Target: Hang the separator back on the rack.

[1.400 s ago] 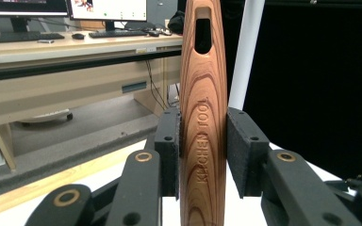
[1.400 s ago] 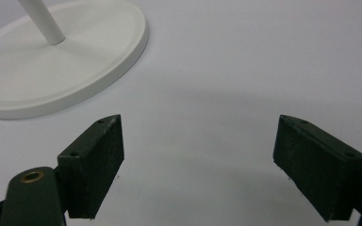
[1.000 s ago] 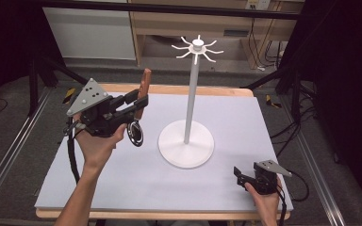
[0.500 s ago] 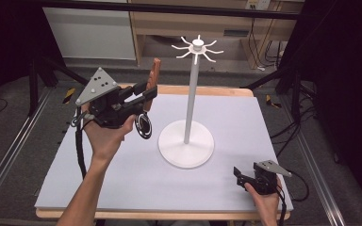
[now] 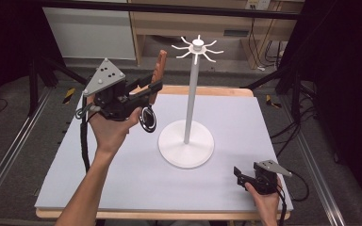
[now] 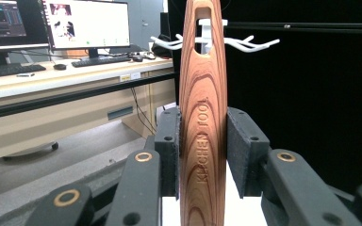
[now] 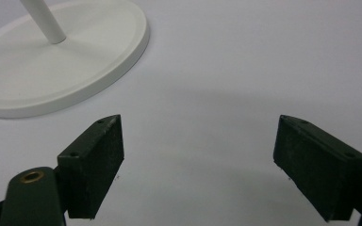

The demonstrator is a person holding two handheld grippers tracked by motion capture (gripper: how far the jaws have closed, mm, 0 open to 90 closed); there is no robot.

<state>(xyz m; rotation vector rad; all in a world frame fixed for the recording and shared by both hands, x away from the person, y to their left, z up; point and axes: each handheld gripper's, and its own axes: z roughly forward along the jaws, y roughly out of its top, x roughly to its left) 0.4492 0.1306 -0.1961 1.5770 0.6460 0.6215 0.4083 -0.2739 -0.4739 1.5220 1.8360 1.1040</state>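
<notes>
Overhead, we noted the left gripper [image 5: 153, 84] clamped on a wooden handle [image 5: 159, 66], raised above the table [image 5: 122, 188] left of the white stand [image 5: 188, 141]; its pads [image 6: 168, 150] pressed both sides. Right gripper [image 5: 238, 173] rested near the table's front corner, jaws spread wide, nothing between

The long reddish-brown wooden utensil handle [image 6: 202, 127] shows smooth, striped grain and engraved lettering. The black fingers [image 6: 168, 150] pressing it look like matt plastic with brass-coloured rivets. The white hook stand [image 5: 187, 141] has a smooth, faintly glossy finish, and the pale grey worktop [image 5: 245, 122] is matt.
</notes>
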